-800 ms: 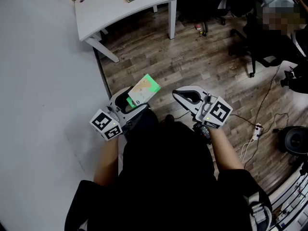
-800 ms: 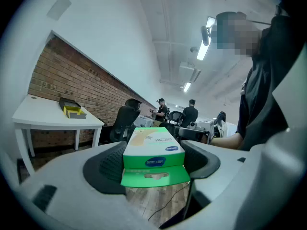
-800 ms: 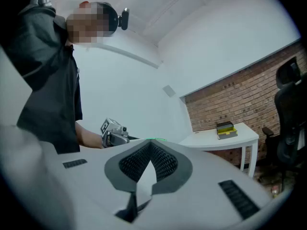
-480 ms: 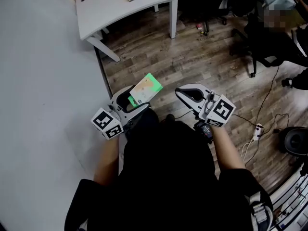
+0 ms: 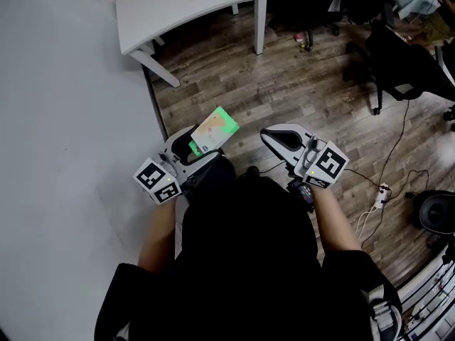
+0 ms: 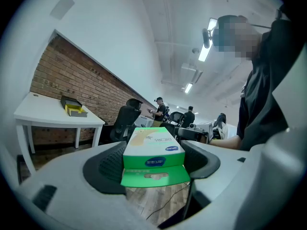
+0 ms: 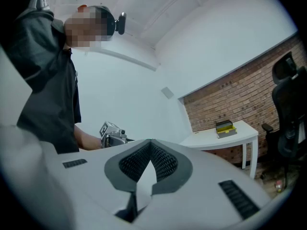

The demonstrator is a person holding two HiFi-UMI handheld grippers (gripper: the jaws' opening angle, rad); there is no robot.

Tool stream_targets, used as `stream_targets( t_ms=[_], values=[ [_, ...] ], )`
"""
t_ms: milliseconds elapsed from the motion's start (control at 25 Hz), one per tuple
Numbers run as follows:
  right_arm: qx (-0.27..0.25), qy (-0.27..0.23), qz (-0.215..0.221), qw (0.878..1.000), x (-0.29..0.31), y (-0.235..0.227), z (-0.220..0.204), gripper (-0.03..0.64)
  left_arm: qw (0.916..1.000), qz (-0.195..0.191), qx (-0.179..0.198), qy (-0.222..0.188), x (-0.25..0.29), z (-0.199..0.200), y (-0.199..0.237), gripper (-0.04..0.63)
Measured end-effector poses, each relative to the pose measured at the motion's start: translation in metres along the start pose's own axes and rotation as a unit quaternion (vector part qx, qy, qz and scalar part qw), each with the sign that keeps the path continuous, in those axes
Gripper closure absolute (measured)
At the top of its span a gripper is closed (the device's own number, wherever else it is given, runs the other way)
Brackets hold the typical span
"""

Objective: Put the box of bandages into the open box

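Barely shifted, left gripper [image 5: 190, 150] clamps bandage box [image 5: 214, 128] wide; right gripper [image 7: 151, 145], in its own view, closed empty.

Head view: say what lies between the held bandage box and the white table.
Only bare wood floor between bandage box and white table, seen in the head view.

Bandage box [image 6: 153, 150] print: illegible.

Person is wearing a black short-sleeved top [image 5: 249, 261]. Ahead of the top, the left tool [image 5: 200, 141] and the right tool [image 5: 274, 138] are showing pale grey moulded shells with dark ribbed pads, each carrying a white cube [image 5: 157, 182] printed with black square markers.
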State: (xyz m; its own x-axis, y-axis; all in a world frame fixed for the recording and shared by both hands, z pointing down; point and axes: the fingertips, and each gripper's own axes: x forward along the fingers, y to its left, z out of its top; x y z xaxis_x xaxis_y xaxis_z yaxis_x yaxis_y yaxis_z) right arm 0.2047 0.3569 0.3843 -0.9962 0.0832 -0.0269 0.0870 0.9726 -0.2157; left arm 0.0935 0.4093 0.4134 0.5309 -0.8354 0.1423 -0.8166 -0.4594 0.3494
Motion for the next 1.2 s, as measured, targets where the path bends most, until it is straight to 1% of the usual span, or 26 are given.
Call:
stream_targets(
  t_ms=[160, 320, 440, 520, 680, 800, 1040, 1200],
  values=[
    [0.013, 0.001, -0.002, 1.0, -0.004, -0.003, -0.007, 0.611, 0.9999, 0.005, -0.007, 0.008, 0.0, -0.005, 0.001, 0.225],
    [0.019, -0.012, -0.027, 0.999, -0.006, -0.008, -0.016, 0.611, 0.9996, 0.006, -0.025, 0.01, -0.004, -0.019, 0.003, 0.225],
    [0.029, -0.011, -0.036, 0.999, 0.001, -0.019, -0.021, 0.611, 0.9994, -0.002, -0.029, 0.019, -0.002, -0.027, 0.013, 0.225],
    [0.033, -0.007, -0.036, 0.999, 0.008, -0.027, -0.022, 0.611, 0.9991, 0.001, -0.038, 0.02, 0.003, -0.024, 0.023, 0.225],
    [0.031, 0.004, -0.032, 0.999, 0.026, -0.042, -0.023, 0.612, 0.999, -0.001, -0.044, 0.008, 0.017, -0.017, 0.05, 0.225],
    [0.034, 0.013, -0.04, 0.999, 0.037, -0.063, -0.023, 0.611, 0.9987, -0.006, -0.05, 0.0, 0.029, -0.01, 0.072, 0.225],
    [0.028, 0.02, -0.054, 0.998, 0.068, -0.114, -0.003, 0.611, 0.998, -0.016, -0.06, -0.009, 0.058, 0.017, 0.127, 0.225],
    [0.024, 0.017, -0.068, 0.997, 0.091, -0.154, 0.014, 0.611, 0.9982, -0.03, -0.052, -0.005, 0.077, 0.04, 0.164, 0.225]
  ],
)
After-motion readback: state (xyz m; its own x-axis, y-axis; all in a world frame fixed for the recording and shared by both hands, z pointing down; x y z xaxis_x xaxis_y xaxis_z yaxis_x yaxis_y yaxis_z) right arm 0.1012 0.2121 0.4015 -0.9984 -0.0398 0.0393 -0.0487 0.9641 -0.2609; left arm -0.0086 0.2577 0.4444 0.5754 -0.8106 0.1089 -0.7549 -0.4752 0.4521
